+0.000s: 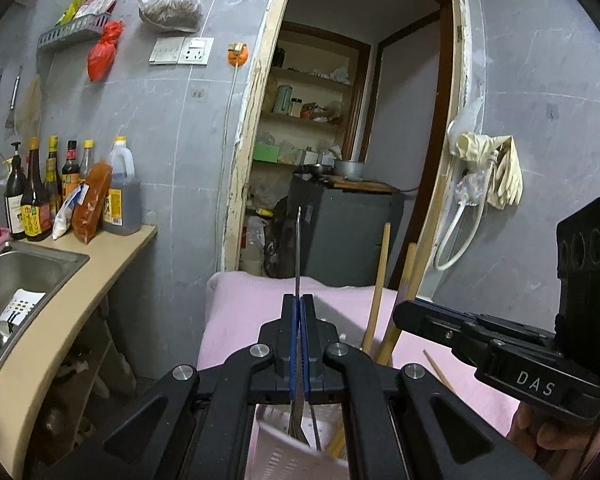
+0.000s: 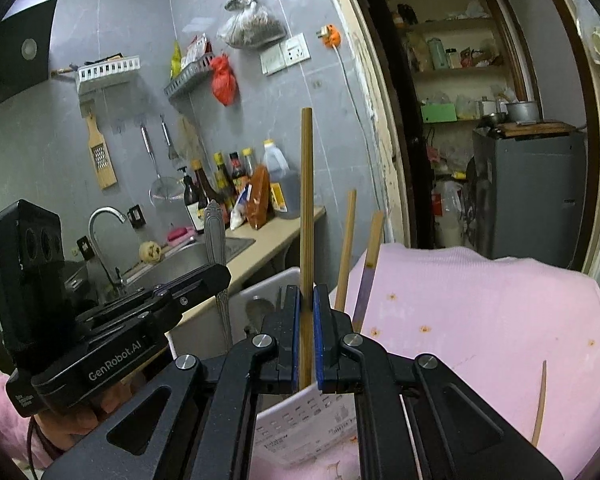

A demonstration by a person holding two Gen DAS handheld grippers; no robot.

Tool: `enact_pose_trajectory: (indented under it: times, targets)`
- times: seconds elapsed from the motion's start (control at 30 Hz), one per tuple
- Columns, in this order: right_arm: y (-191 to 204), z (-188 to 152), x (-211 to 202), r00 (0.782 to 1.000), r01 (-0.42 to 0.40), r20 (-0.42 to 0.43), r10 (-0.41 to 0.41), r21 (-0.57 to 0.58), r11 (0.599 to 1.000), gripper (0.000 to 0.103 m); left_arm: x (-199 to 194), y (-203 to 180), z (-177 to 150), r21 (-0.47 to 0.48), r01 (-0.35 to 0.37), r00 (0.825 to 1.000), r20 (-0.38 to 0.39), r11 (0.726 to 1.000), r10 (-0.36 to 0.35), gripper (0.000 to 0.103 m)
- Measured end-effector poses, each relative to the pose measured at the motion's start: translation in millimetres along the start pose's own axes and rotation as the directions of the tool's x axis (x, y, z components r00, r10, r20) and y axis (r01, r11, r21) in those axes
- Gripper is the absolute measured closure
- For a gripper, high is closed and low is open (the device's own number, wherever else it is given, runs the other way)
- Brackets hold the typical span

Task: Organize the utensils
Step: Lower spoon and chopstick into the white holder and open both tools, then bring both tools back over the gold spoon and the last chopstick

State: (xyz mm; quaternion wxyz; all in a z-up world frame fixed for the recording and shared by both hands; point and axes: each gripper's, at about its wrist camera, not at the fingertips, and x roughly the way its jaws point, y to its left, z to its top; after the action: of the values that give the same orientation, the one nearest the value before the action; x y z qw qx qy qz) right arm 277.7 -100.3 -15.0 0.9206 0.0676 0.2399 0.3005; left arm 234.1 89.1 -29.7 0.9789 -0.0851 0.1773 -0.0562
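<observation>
Left wrist view: pink cloth (image 1: pixel 260 300) covers the near surface; beige counter (image 1: pixel 100 272) and steel sink (image 1: pixel 28 272) lie to the left. White utensil holder (image 2: pixel 272 292) stands on the cloth just below both grippers. Left gripper (image 1: pixel 300 320) has its jaws clamped on a metal utensil handle (image 1: pixel 298 248) — long axis upright, free end up, lower end inside the holder. Right gripper (image 2: pixel 307 320) pinches a bamboo chopstick (image 2: pixel 307 200), also vertical, over the holder's right side. Two more chopsticks (image 2: pixel 350 248) lean in it, tilted right.
</observation>
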Motion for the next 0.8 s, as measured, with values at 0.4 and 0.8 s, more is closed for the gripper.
enact_pose_trajectory:
  times: [0.4,0.8]
  targets:
    - [-6,-13,-2,0.999,0.003,-0.052,-0.001,0.037,0.999,0.085,-4,7,1,-0.033,0.015,0.997,-0.071,0.999,-0.017,0.094]
    - [-24,-6,-76,0.974,0.2,0.091,-0.208,0.085,0.976,0.037,-31,-19,14,0.008,-0.043,0.999,0.005,0.999,0.043,0.009]
